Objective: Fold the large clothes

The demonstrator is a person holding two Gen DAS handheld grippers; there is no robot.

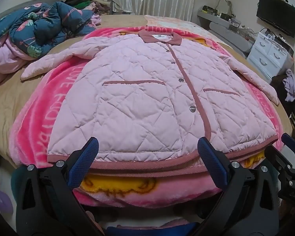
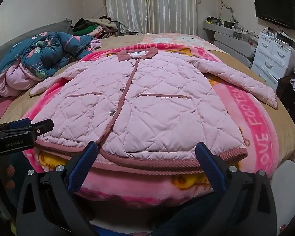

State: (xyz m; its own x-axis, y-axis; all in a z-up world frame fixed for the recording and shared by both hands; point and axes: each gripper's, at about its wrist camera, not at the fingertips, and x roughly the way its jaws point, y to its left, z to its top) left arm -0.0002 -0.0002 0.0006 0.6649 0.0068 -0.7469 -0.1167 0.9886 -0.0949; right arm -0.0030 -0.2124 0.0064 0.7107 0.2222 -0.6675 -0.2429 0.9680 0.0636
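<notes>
While the jacket [image 1: 139, 98] lies flat and buttoned on a pink blanket [image 1: 55, 98] across the bed [image 1: 7, 102], nothing has yet been folded. Item: one quilted pink jacket, front up, collar at the far end, hem [image 1: 147, 165] at the near edge — long axis running straight away from both tongs. Sleeves spread out to either side. Left tongs [image 1: 147, 147]: jaws wide apart, holding nothing, poised just above the hem on the jacket's left half; its left sleeve [image 1: 49, 63] is the nearer one. Right tongs [image 2: 147, 149]: likewise spread wide and empty, over the hem on the right half, closer to the right sleeve [image 2: 245, 80]. Neither pair appears to touch the cloth. Likely first move — each side taking its own hem corner or sleeve.
</notes>
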